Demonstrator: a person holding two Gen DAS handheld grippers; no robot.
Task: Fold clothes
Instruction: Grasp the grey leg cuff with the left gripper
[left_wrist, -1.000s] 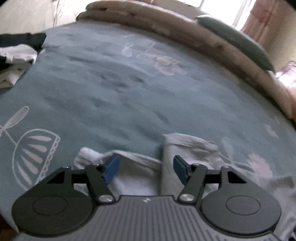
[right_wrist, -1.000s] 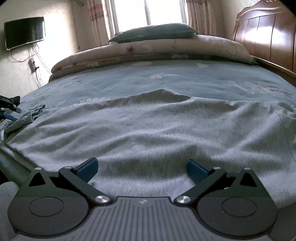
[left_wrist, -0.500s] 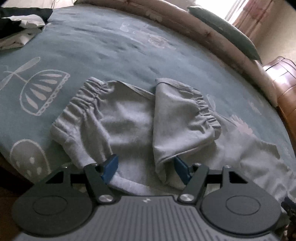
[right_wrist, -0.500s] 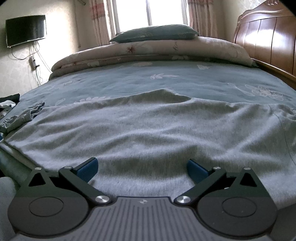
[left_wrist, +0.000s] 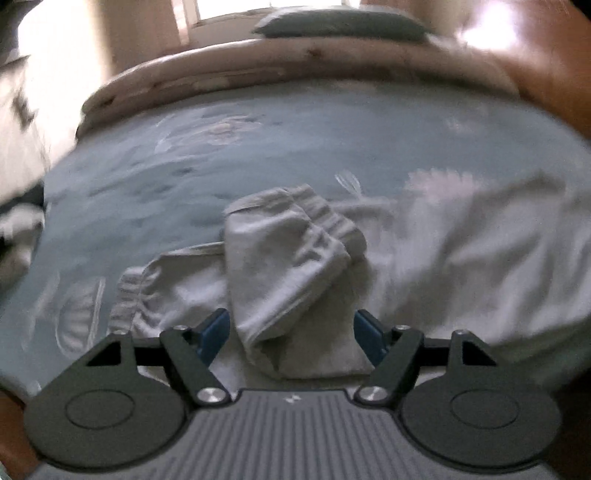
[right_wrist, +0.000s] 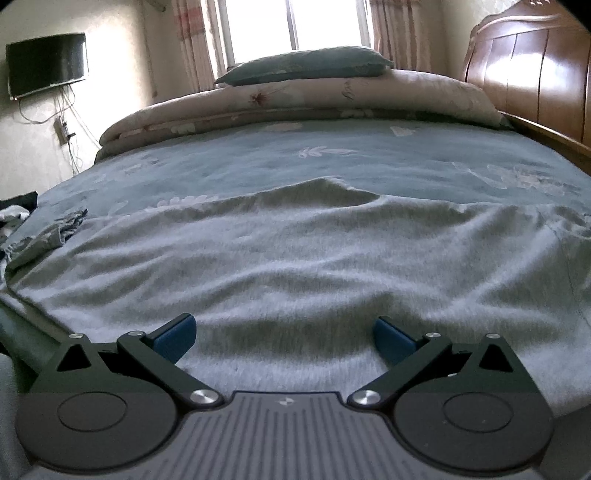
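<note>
The gray pants (right_wrist: 295, 266) lie spread on the bed (right_wrist: 332, 158), one cuff (left_wrist: 291, 258) flopped over, both claws, left (left_wrist: 291, 332) and right (right_wrist: 284, 334), spread wide and holding nothing; that cuff looks like the next thing to pinch.

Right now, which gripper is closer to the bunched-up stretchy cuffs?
Left. The left gripper sits right at the cuffs, jaws open around the cloth. The right gripper hovers over flat cloth, cuffs far to its left.
</note>
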